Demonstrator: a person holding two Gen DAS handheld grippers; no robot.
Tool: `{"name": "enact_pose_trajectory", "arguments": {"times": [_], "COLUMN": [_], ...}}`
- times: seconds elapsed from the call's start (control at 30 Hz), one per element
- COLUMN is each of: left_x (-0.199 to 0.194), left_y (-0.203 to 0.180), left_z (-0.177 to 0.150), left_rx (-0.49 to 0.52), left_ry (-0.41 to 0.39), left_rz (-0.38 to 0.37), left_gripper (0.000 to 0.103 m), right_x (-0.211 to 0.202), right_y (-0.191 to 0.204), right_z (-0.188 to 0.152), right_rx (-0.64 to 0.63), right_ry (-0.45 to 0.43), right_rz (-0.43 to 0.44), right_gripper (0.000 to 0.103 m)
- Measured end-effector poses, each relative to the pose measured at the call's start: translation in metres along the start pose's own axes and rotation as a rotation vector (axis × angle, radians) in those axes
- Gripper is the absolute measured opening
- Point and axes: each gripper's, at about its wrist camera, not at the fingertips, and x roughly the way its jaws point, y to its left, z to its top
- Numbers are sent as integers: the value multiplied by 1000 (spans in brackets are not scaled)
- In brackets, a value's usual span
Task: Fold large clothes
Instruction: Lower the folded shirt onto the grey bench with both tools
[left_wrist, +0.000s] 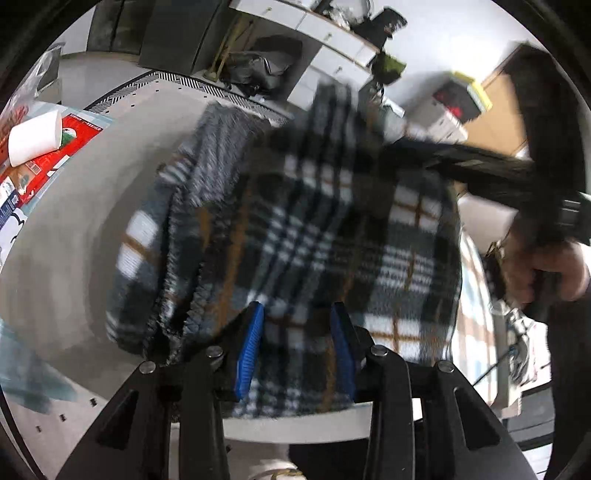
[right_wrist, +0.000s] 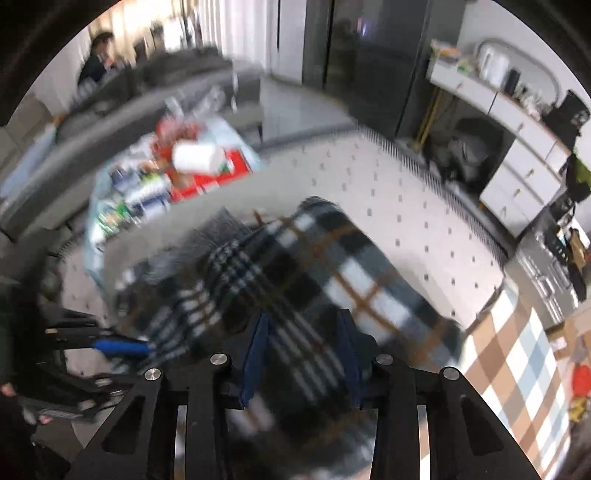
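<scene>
We have the plaid garment lying in a thick bundle on the round white worktop, with part of it lifted toward us, and both pictures are blurred, so the fine edges are hard to read. The left gripper has the checked cloth between its blue pads, and the jaws stand narrow around it, so we judge that they grip the near edge of the garment. The right gripper shows the same: cloth fills the gap between its pads, and the jaws look closed on a fold of the garment, though the blur does not let us see how many layers are inside. In the left wrist view the right gripper comes in from the right side, held by a hand. To do this step well, we think both grips should carry the edge at the same height and keep the cloth a little tight between them, so that the fold comes down straight and no loose layer slides out. The bundle sits near the worktop's rim, so we should bring the fold toward the middle, away from the red box and the white cup at the far left.
</scene>
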Motion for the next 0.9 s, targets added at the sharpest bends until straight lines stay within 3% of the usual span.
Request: {"name": "enact_pose_trajectory", "arguments": {"times": [0.1,0.27,0.4,0.47,0.53,0.6,0.73,0.9], "left_x": [4,-5,-3,-4,-3,-1,-5,-6], "left_y": [13,19,10,0,-5,-7,-11,-12], "left_z": [3,3,8,10,9,10,7,8], "left_rx": [27,42,36,46,60,70,72,64], "left_ry": [-5,-32,-19,-15,-15,-17,-16,-3], "left_rz": [-9,-24,-25,-14,-3,8,20,18], "left_gripper": [31,31,31,31,31,31,31,31], "right_x": [41,66,64,47,16,-5,-32,-37], "right_y": [-2,-3,-6,-10,-23,-28,-11,16], "right_z": [13,25,30,35,33,26,-3,-39], "right_rx": [36,80,102,113,150,165,-13,-189], "right_ry": [119,175,170,121,37,31,102,160], "right_rz": [-17,-17,-6,29,87,166,198,56], "right_gripper": [26,23,23,23,23,24,25,24]}}
